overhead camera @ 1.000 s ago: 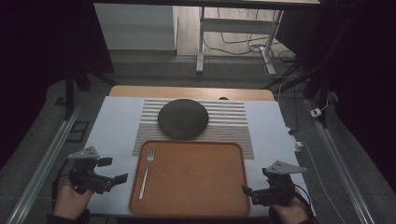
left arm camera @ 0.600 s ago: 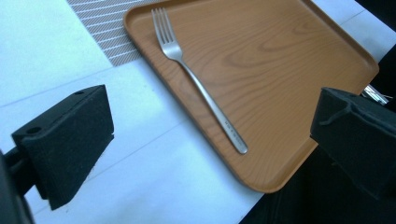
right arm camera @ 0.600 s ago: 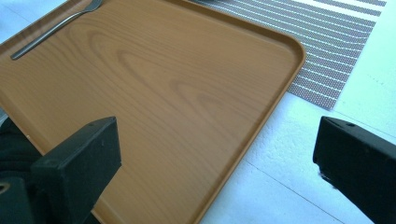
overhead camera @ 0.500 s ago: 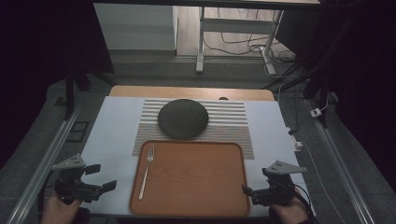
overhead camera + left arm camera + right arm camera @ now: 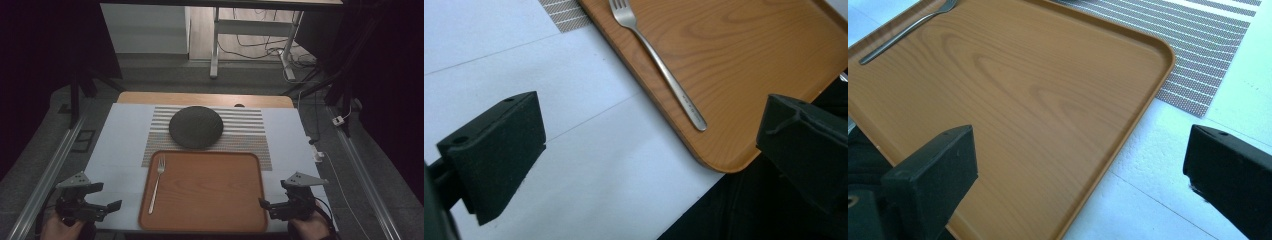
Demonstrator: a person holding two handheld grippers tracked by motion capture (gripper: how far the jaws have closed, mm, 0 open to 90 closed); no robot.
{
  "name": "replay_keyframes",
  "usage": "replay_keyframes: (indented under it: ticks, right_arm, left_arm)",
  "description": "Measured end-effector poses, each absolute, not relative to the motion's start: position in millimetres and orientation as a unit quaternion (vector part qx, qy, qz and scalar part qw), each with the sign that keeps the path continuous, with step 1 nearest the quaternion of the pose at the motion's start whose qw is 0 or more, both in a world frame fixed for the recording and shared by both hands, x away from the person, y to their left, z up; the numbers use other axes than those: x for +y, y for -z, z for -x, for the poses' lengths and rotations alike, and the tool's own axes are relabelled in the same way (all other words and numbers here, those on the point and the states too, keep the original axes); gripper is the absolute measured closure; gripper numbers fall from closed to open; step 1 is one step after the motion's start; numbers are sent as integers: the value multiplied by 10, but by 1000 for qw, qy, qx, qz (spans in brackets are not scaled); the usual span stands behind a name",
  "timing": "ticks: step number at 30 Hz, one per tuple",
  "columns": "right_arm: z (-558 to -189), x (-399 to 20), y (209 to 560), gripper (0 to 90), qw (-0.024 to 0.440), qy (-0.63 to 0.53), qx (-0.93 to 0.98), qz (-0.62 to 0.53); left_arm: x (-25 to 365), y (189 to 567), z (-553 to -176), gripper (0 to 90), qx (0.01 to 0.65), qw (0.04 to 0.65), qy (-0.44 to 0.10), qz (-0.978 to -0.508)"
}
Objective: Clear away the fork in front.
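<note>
Fork [image 5: 157, 182] lies flat along the left edge of the tray [image 5: 210, 220], tines toward 12 o'clock, handle end toward 6. The tray sits at the near middle of the table, its far edge over the striped mat [image 5: 250, 132], and the dark plate [image 5: 195, 127] rests on that mat at 12 o'clock from the tray, just beyond its rim.

I hold the left gripper [image 5: 107, 197] at about 8 o'clock from the tray, off its near-left corner and over the white table cover [image 5: 120, 135]. In the left gripper view the jaws stand wide apart with nothing between them, and the fork's handle end points down between them, near but apart. The right gripper [image 5: 261, 202] hovers at the tray's near-right corner, about 4 o'clock, jaws likewise spread and empty; the right gripper view looks across bare tray wood toward the fork at the far side.

I judge this to be the approach step: neither tool has touched anything. The fork looks like the left gripper's target. My next move calls for bringing that gripper toward 2 o'clock over the tray rim, lining the jaws across the thin handle, and dropping low enough to pinch it, since it lies flush on the wood and could slip.
</note>
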State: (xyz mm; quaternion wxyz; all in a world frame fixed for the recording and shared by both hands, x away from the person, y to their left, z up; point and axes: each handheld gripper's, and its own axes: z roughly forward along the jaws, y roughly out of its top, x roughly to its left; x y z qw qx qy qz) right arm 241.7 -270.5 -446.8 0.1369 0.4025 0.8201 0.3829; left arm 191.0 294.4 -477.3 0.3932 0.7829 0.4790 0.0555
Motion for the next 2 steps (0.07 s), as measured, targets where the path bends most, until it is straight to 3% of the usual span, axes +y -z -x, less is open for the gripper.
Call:
replay_keyframes:
  ticks: [2]
  right_arm:
    - [-2420, -2707, 4474, 9, 136, -383, 820, -404]
  left_arm:
    - [2952, 4777, -1925, 0, 483, 396, -50, -779]
